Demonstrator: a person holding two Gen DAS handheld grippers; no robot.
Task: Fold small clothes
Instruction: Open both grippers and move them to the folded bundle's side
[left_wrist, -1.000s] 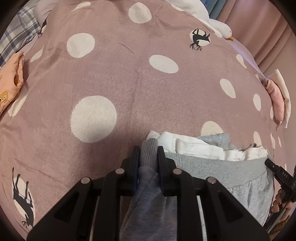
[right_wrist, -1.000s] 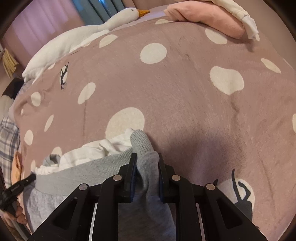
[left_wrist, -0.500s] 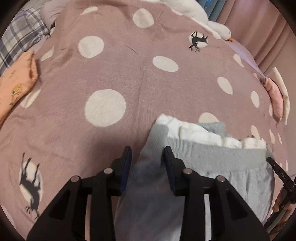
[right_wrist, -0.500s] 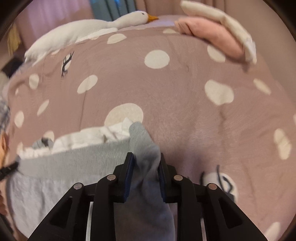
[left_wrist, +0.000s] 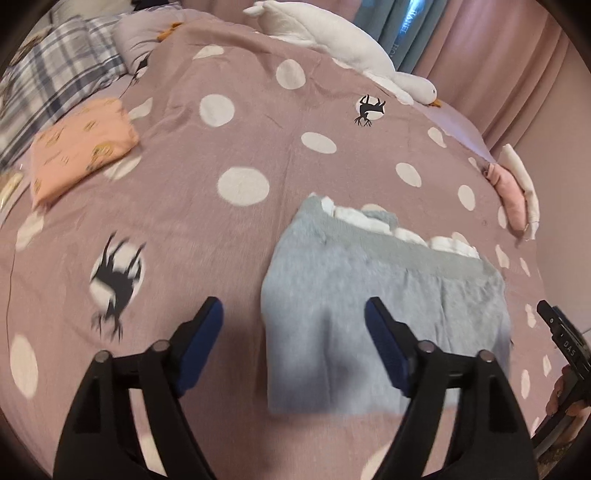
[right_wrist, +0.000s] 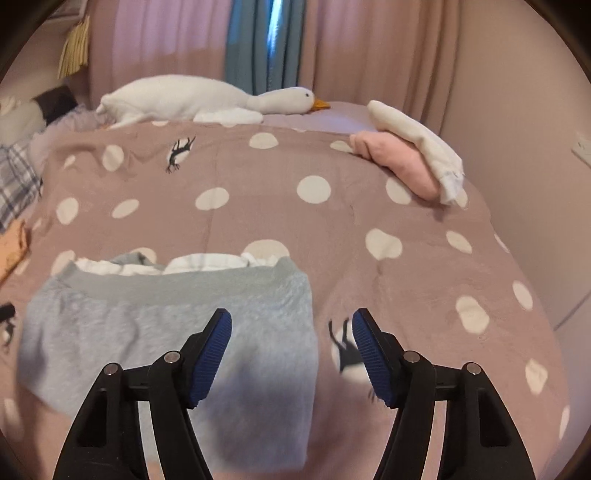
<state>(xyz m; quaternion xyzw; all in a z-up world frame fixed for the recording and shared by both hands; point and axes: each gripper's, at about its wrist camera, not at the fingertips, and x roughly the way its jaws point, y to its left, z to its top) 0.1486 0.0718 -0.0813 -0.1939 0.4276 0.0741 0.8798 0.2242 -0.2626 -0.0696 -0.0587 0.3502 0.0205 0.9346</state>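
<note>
Far on the left, a folded peach cloth with small gold prints (left_wrist: 79, 147) is lying on the dusty pink bedspread with white dots (left_wrist: 177, 206), near a blue and white checked pillow (left_wrist: 48, 85). The left gripper (left_wrist: 293, 343) is hovering with its jaws wide apart, holding nothing. Just in front of it, the soft grey knit garment with a ribbed band (left_wrist: 373, 295) is lying flat on the bed, with a bit of white cloth (left_wrist: 373, 218) peeking out at its far edge. The right gripper (right_wrist: 291, 356) is hanging over the garment's right edge, jaws spread and empty too. (A long white toy goose (right_wrist: 207, 99) is resting behind.) To fold well, each gripper should probably pinch a near corner and lift both evenly, so the fold is landing straight. On the far right, a pink and cream folded pile (right_wrist: 410, 158) is waiting.
</note>
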